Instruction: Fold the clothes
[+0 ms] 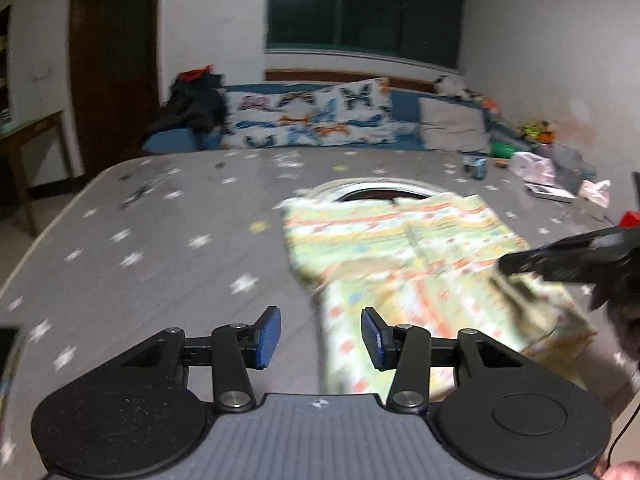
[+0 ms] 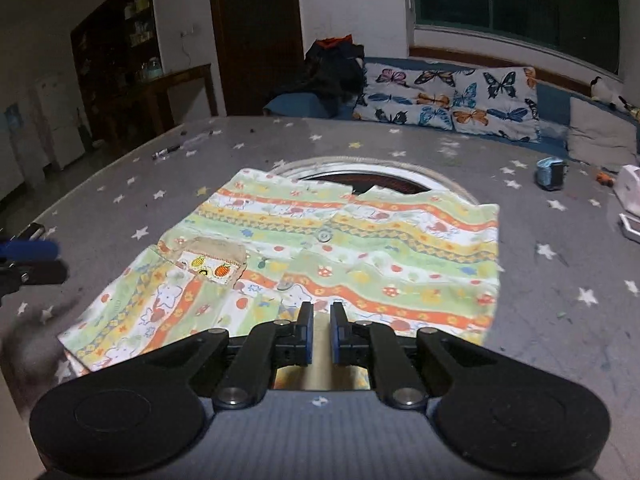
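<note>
The printed child's shirt lies flat ahead, its long axis crosswise; my right gripper, nearly closed and empty, is at its near hem, while my left gripper, wide open, stands beside its left edge.

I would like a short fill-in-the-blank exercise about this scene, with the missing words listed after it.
1. The striped, cartoon-printed child's shirt lies on a grey cloth printed with white ____.
2. The pads of the left gripper are ____ in colour.
3. The long pillow behind the table is printed with ____.
4. The left gripper's jaws stand ____.

Missing words: stars; blue; butterflies; open
</note>
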Available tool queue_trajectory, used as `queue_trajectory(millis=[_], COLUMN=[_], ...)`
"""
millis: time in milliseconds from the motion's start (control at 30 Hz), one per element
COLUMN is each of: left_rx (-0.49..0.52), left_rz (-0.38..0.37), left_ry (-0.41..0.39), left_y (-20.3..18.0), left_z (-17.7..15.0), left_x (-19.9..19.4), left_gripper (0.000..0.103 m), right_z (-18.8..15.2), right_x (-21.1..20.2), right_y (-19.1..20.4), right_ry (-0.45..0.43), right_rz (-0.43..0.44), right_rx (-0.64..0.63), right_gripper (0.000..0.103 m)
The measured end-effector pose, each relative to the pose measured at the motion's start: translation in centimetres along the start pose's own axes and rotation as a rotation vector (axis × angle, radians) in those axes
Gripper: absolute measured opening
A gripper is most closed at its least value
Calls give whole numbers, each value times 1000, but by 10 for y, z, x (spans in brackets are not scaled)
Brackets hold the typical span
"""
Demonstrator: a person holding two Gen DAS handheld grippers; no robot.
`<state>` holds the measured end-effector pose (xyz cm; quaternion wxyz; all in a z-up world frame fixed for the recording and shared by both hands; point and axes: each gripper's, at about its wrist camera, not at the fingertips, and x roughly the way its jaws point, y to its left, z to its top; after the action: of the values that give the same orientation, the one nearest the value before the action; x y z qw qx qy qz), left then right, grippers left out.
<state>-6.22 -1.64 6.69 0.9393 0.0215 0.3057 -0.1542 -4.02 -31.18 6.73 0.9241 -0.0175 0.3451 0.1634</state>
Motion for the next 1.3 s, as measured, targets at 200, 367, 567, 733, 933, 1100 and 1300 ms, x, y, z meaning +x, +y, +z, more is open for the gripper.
queue_trajectory(millis=[200,367,567,733,933,1100,1300], left_rx=[22,28,39,25,41,33,-15], left_rz=[-61,-43,-31,-59,-145,-193,-176], left_ry=[36,85,84,74,74,97,162], left_y=[-16,-13,-13,-20,-44,-56,-58], left_z=[13,8,1,4,-2,-11,-23], left_x=[53,80,78,60,33,11,-10], left_gripper=[39,37,38,37,39,39,51], right_z=[-5,-12,-33,-45,-58,-61,-66], right_x=[13,-3,-20,-41,-49,-54,-63], right_y=[-3,-2,2,2,2,-3,-5], right_ry=[23,17,45,33,36,38,41], right_rz=[1,9,27,27,22,25,22], right_rx=[-1,-18,-31,-22,-18,0,-10], right_gripper=[9,9,10,10,10,16,17])
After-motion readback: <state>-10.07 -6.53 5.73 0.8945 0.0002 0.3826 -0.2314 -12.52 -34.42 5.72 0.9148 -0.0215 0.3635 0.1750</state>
